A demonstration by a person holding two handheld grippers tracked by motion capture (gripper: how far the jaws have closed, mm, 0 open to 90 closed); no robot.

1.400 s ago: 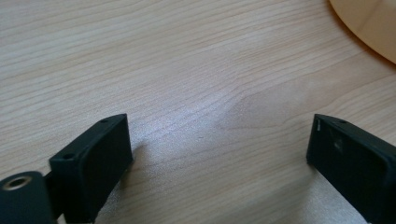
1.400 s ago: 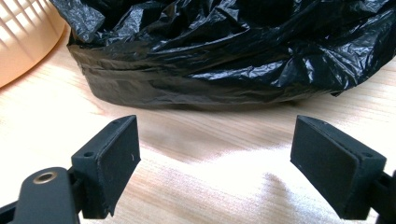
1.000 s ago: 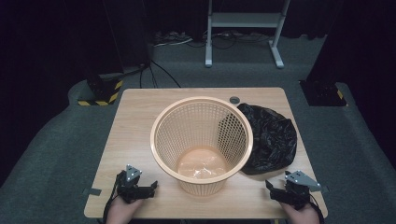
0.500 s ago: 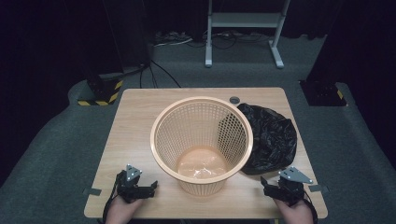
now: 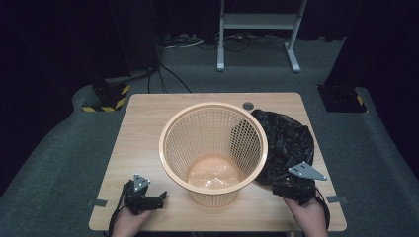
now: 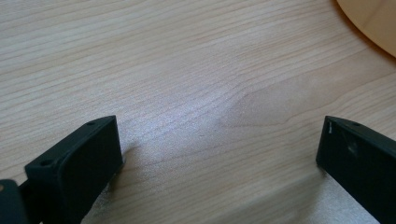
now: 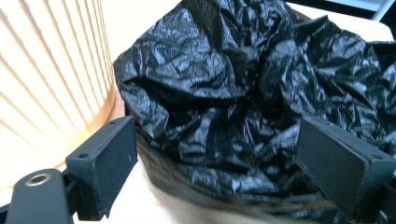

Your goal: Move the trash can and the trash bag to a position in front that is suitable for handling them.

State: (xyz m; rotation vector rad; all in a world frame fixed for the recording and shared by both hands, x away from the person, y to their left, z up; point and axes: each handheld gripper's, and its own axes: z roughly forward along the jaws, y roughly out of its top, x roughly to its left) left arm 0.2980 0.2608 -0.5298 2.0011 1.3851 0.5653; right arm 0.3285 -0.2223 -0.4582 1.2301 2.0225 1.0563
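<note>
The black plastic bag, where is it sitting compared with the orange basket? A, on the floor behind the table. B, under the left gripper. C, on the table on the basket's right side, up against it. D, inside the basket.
C: in the high view the crumpled black plastic bag lies on the table right of the orange basket, pressed against its wall.

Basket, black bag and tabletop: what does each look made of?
Basket: moulded plastic, it seems; peach, matte, slotted lattice walls, solid rim.
Black bag: thin plastic film; glossy, crinkled, catching highlights.
Tabletop: light wood or wood-look laminate; grain lines, slight sheen. Which one can't be told.
</note>
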